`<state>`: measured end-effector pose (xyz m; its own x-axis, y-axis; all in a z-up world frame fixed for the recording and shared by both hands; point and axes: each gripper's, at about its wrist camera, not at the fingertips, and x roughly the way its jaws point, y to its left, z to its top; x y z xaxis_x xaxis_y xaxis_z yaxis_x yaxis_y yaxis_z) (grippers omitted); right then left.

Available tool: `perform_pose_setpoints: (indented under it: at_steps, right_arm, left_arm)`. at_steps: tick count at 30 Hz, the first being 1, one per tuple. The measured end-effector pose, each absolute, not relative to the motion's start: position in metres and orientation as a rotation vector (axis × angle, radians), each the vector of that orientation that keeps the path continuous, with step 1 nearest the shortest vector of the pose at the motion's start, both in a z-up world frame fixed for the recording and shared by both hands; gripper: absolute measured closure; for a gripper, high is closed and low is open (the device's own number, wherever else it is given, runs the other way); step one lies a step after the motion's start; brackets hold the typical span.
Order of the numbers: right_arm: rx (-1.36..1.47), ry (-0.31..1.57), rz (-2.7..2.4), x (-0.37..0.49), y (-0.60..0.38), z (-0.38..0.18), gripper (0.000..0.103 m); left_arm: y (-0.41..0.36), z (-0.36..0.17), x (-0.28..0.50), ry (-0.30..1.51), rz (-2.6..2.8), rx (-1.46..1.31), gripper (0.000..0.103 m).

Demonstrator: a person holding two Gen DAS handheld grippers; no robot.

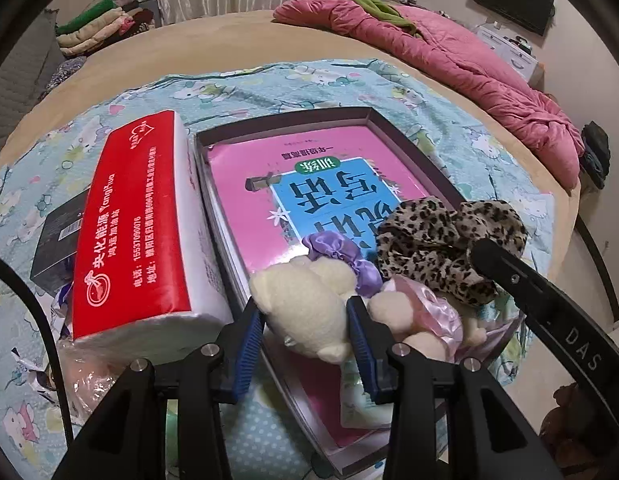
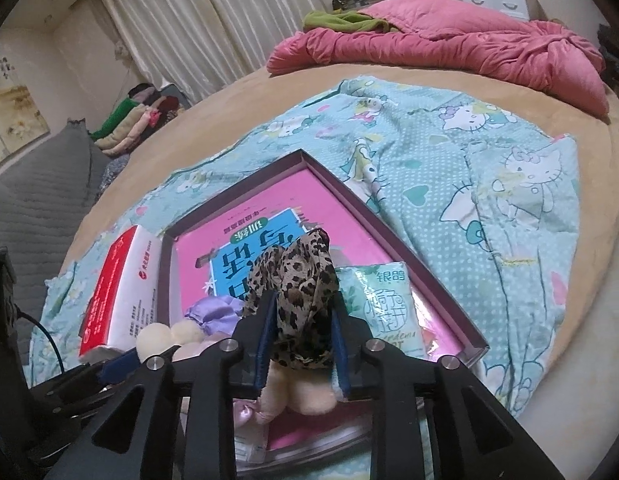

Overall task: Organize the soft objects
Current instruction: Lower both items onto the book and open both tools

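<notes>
While over the bed (curtains behind), left gripper pinching plush, right gripper spread.

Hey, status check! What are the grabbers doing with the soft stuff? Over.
Left hand-held gripper clamps cream plush toy. Right hand-held gripper around leopard scrunchie. Both over purple tray. Nothing blocking.

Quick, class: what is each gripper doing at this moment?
Left gripper: jaws closed on the cream plush toy.
Right gripper: jaws open around the leopard scrunchie.
</notes>
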<state>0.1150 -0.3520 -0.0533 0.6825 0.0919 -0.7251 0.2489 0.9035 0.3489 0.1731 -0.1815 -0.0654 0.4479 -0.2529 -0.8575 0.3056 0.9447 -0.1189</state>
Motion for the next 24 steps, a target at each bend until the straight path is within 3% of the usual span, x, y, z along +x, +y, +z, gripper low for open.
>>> perform_pose_setpoints:
  at_steps: [11,24]
  right_arm:
    - [0.450,0.786,-0.117,0.104,-0.360,-0.042,0.062]
    - [0.429,0.774,-0.139,0.093,-0.360,-0.035,0.050]
  left_arm:
    - [-0.179,-0.067,0.175,1.069,-0.351,0.028,0.058]
    - [-0.174,-0.061,0.171,1.073,-0.355,0.020,0.046]
